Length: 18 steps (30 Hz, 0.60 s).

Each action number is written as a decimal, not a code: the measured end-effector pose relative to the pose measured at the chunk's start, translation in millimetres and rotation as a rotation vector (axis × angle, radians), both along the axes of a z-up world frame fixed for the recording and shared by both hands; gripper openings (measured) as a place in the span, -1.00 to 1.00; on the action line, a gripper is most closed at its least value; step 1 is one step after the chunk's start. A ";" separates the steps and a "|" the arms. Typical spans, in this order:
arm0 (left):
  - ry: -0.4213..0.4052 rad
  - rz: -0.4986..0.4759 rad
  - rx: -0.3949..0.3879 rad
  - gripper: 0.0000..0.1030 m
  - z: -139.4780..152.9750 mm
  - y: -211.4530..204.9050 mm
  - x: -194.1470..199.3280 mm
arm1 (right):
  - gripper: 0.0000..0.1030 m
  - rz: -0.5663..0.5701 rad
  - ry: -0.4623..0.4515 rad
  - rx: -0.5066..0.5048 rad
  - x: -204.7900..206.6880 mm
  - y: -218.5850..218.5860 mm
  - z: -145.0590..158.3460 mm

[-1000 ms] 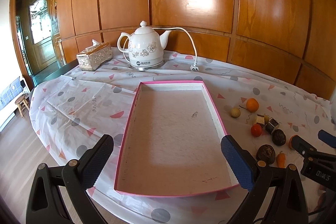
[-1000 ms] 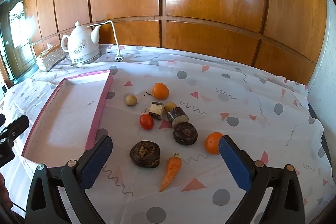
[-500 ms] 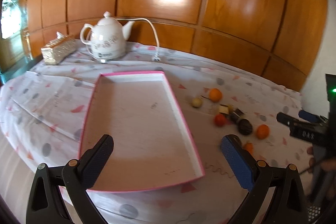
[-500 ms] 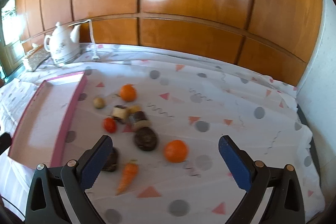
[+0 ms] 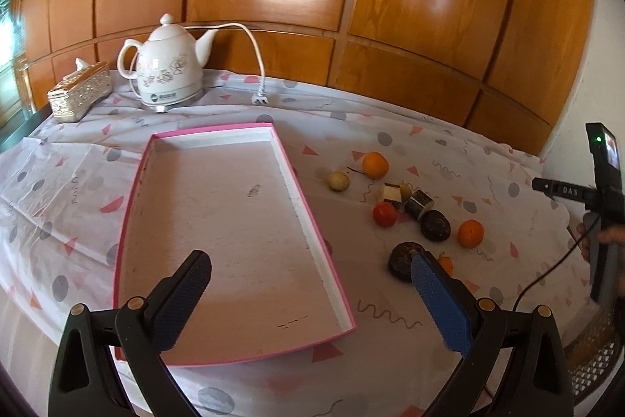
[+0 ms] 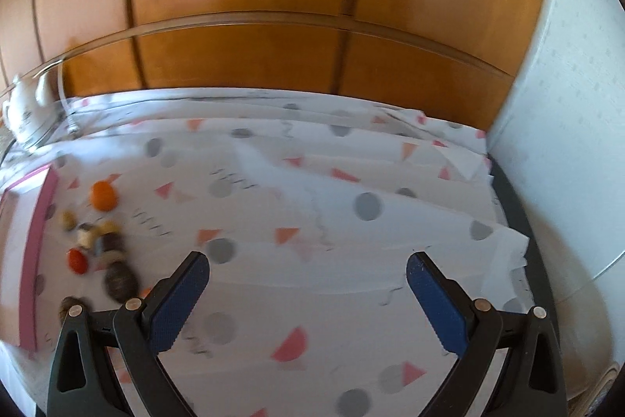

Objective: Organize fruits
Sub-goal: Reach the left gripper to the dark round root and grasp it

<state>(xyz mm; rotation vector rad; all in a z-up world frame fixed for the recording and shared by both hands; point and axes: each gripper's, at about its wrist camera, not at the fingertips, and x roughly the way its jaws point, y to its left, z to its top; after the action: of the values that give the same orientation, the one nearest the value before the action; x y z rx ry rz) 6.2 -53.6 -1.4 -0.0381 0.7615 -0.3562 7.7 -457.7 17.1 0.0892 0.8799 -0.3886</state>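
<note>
Left gripper (image 5: 312, 294) hovering with jaws spread wide, gripping nothing. Lying directly ahead between the fingers: pink-rimmed tray (image 5: 330, 270), shallow, holding no fruit — only small dark marks on its white floor.

Fruits sitting off to the right of the left gripper, on the cloth outside the tray: pale round fruit (image 5: 338, 181) nearest the tray edge, orange (image 5: 375, 165) just beyond it, red tomato (image 5: 384, 214), two cut chunks (image 5: 392, 192) bunched with a small yellowish piece, dark round fruit (image 5: 435, 225), second orange (image 5: 470, 232) farther right. Another dark fruit (image 5: 404, 260) sitting just beside the right fingertip, partly covered by it; carrot (image 5: 445, 262) mostly hidden behind the same finger.

Right gripper (image 6: 306, 294) also spread wide and empty, hanging over bare tablecloth (image 6: 367, 260). Fruit cluster lying to its far left, smeared by motion blur — orange and tomato readable, the rest hard to separate. Tray cut off at that view's left edge.

Right gripper's body showing at the far right of the left view, with a hand (image 5: 609, 235) partly cut off on its handle and a cable trailing down.

Far ahead of the left gripper: white kettle (image 5: 168, 65) with cord and plug lying loose, tissue box (image 5: 78, 90) to its left. White cloth with grey dots and pink triangles covering the table; wood panelling behind, white wall at right.
</note>
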 end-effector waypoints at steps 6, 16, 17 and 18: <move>0.008 -0.030 0.025 0.99 -2.5 -10.7 3.5 | 0.99 -0.079 0.019 -0.028 -2.5 -40.0 -3.5; 0.017 -0.106 0.042 0.99 -5.4 -32.0 10.0 | 0.99 -0.226 -0.005 0.063 -10.0 -90.7 -18.6; 0.026 -0.115 0.049 0.99 -5.9 -35.4 12.0 | 0.99 -0.248 -0.003 0.064 -10.9 -93.8 -19.8; 0.031 -0.124 0.056 0.99 -5.8 -38.5 13.0 | 0.99 -0.280 -0.003 0.067 -12.5 -98.3 -21.1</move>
<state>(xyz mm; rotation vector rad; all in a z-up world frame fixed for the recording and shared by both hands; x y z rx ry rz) 19.2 -92.1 -7.2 0.0568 0.8067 -0.4531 -4.7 -555.9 -4.0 0.2770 0.8801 -0.6199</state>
